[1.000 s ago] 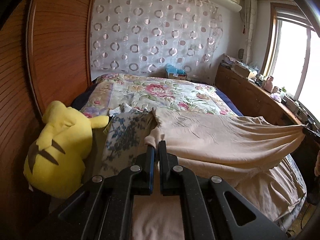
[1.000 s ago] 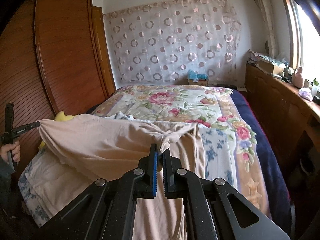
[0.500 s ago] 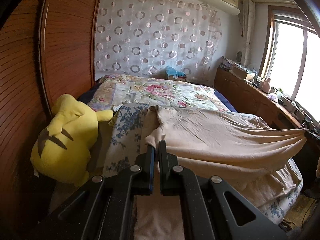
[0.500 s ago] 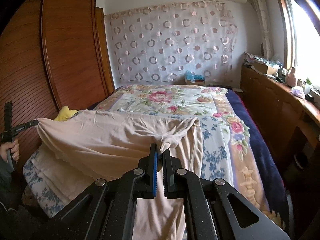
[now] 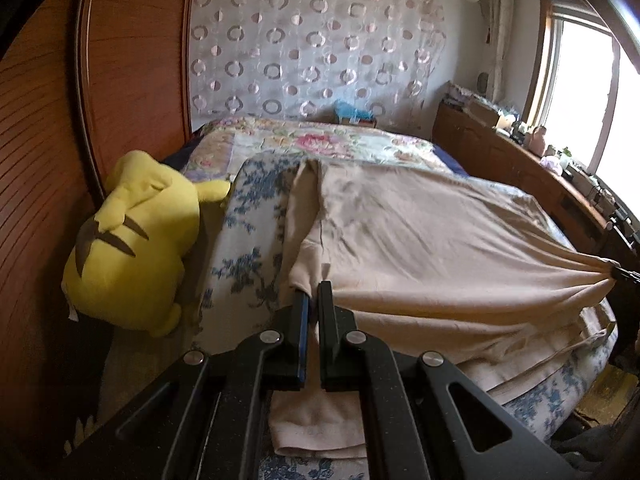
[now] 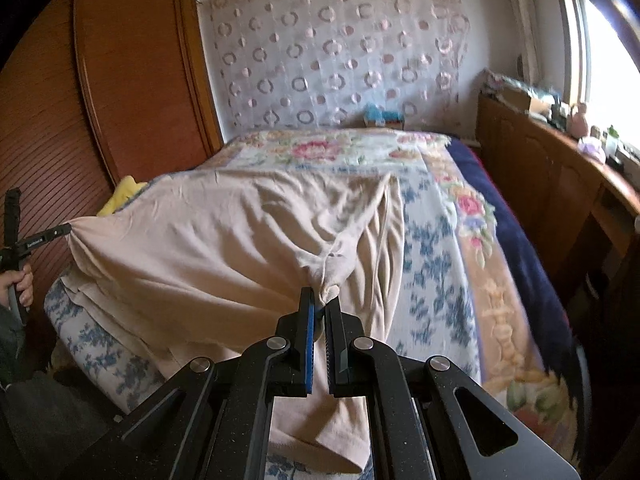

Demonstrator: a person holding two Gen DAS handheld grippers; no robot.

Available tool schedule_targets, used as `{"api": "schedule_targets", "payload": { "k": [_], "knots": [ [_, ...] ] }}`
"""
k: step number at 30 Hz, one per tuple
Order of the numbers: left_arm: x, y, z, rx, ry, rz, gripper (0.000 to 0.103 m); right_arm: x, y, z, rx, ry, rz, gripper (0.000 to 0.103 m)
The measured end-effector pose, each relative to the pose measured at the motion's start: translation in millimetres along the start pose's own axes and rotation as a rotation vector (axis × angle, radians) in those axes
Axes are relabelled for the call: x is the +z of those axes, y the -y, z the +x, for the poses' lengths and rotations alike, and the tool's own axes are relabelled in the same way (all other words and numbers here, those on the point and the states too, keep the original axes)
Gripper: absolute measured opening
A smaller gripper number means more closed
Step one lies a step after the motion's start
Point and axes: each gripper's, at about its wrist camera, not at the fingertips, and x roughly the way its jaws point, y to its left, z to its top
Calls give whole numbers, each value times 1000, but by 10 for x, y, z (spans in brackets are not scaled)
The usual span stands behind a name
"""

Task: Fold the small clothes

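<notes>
A beige garment [image 5: 432,248] is stretched across the near end of the bed between my two grippers. My left gripper [image 5: 313,293] is shut on its left corner, with a sleeve hanging below the fingers. My right gripper [image 6: 320,302] is shut on a bunched corner of the same beige garment [image 6: 224,240]. The right gripper [image 5: 622,274] shows at the far right of the left wrist view. The left gripper [image 6: 60,232] shows at the far left of the right wrist view, holding the cloth taut.
The bed carries a floral quilt [image 5: 320,140] and a blue-patterned cover [image 6: 436,248]. A yellow plush toy [image 5: 132,240] leans against the wooden wardrobe [image 5: 132,60] on the left. A wooden cabinet [image 6: 560,184] with clutter runs along the window side.
Both grippers have pulled back and lowered, drawing the beige garment toward the near end of the bed. It now lies flatter on the bed. Both stay shut on it.
</notes>
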Motion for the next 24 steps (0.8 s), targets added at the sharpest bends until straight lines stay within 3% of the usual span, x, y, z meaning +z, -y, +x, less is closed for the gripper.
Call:
{"api": "schedule_targets", "payload": {
  "k": [6,7,11,13,14,16,19,24],
  "knots": [
    [-92,1,62,-6,-31,5,8,-9,57,185,-56,-56,3,4],
    [-99,8,53,-7,-29,7,9,4,55,196,-62,-60,6,8],
    [-93,10,-12,-10,-6,6,42,78,43,119,-86,-45,17,30],
    [-79,10,-27,-10,-2,8,47,125,31,74,-101,-33,7,40],
    [-78,12,-18,-9,-5,9,55,136,19,59,-114,-27,-2,46],
    [-79,12,-5,-11,-11,9,68,181,-18,39,-125,-15,-19,47],
    [-109,12,38,-17,-28,5,73,225,-75,82,-120,-12,-24,49],
    [-181,20,132,40,-59,19,74,197,-218,321,-83,-36,-55,50]
  ]
}}
